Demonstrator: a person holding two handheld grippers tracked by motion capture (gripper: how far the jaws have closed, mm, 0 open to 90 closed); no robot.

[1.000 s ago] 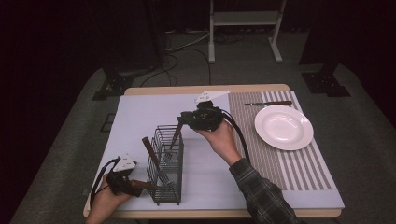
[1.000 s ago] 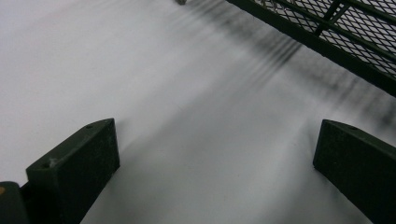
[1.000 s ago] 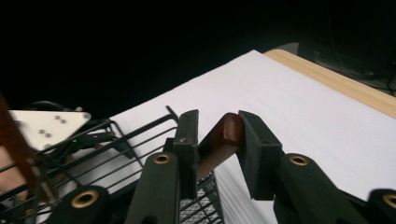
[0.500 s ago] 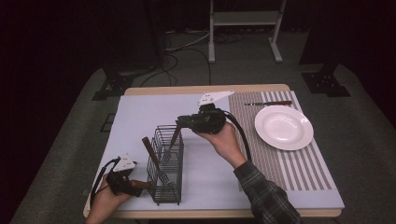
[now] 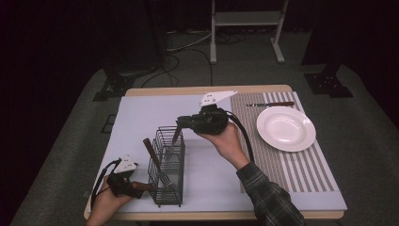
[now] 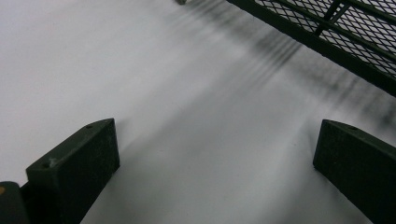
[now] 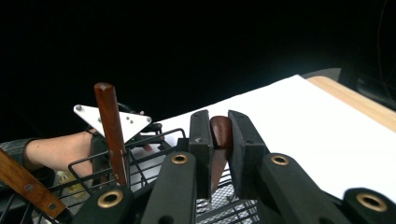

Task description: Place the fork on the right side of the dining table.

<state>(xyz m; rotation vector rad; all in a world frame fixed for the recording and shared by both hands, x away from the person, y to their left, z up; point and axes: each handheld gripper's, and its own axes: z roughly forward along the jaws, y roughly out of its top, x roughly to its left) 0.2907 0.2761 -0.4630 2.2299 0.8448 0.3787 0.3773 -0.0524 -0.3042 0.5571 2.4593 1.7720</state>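
A black wire cutlery basket [image 5: 165, 165] stands on the white mat. My right gripper [image 5: 181, 124] hovers over its far end. Its jaws have just been closing and are shut on the brown wooden handle [image 7: 220, 134] of a utensil [image 5: 175, 137] whose metal end points down into the basket. Another wooden-handled utensil [image 5: 151, 149] [image 7: 110, 130] leans inside the basket. My left gripper [image 5: 140, 187] rests on the mat at the basket's near left side. In the left gripper view it [image 6: 212, 172] is open with bare mat between the jaws, and the basket's mesh [image 6: 355, 28] lies just ahead.
A white plate [image 5: 285, 128] sits on a striped placemat [image 5: 301, 165] at the right, with a knife [image 5: 270, 104] behind it. A second wooden handle [image 7: 23, 186] shows at the basket's edge. The table's front edge [image 5: 211, 215] is close to both hands.
My right hand has turned a little above the basket, so its grey plate now faces up more. The left gripper has stayed where it was.
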